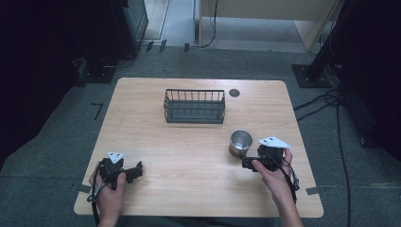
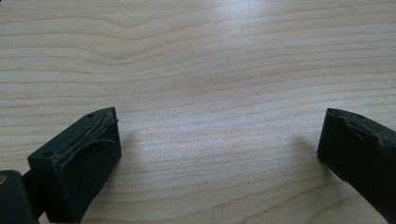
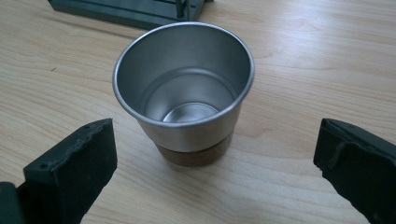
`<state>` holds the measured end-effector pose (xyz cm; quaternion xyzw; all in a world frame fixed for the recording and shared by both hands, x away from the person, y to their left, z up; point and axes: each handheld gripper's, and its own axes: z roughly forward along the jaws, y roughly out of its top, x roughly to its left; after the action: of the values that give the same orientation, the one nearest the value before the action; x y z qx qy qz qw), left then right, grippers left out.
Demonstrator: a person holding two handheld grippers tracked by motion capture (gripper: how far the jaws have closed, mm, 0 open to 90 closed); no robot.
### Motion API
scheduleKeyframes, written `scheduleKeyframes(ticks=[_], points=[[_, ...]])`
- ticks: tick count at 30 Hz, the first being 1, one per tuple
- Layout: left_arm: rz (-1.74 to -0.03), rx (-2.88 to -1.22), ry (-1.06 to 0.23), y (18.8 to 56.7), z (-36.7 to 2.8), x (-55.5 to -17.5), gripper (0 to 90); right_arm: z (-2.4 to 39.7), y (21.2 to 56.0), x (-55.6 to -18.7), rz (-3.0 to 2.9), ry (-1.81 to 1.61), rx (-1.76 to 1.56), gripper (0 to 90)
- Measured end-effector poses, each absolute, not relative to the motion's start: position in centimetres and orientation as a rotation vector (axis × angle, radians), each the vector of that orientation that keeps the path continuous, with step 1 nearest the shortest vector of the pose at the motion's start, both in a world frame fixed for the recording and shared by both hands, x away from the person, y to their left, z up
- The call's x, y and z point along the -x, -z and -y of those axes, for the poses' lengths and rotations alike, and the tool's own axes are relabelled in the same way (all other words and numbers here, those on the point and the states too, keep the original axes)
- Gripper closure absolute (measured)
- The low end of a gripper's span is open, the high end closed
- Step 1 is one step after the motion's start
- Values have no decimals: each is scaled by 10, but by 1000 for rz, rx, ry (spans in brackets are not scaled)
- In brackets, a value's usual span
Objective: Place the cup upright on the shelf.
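Steel cup [image 3: 183, 88] stood upright on the wooden table [image 1: 189, 156], near the right edge, in front of the wire basket [image 1: 194, 106]. Right gripper [image 1: 246, 162] sat just behind it, spread wide, not touching. Left gripper [image 1: 137, 170] rested near the front-left corner, also gaping, nothing between.

A steel cup [image 3: 183, 88] is standing just ahead of the right gripper [image 1: 247, 162], a wire basket [image 1: 194, 106] sitting farther beyond on the wooden table [image 1: 189, 156].

No readable text, label, brand, number or sign anywhere.
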<state>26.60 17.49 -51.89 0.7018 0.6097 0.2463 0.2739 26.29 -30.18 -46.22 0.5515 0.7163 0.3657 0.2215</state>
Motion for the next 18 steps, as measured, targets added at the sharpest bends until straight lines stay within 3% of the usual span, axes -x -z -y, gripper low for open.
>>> scheduleKeyframes(ticks=[18], points=[[-1640, -1888, -663, 519, -175, -266, 0, 281, 467, -282, -2006, -1006, -1534, 0]])
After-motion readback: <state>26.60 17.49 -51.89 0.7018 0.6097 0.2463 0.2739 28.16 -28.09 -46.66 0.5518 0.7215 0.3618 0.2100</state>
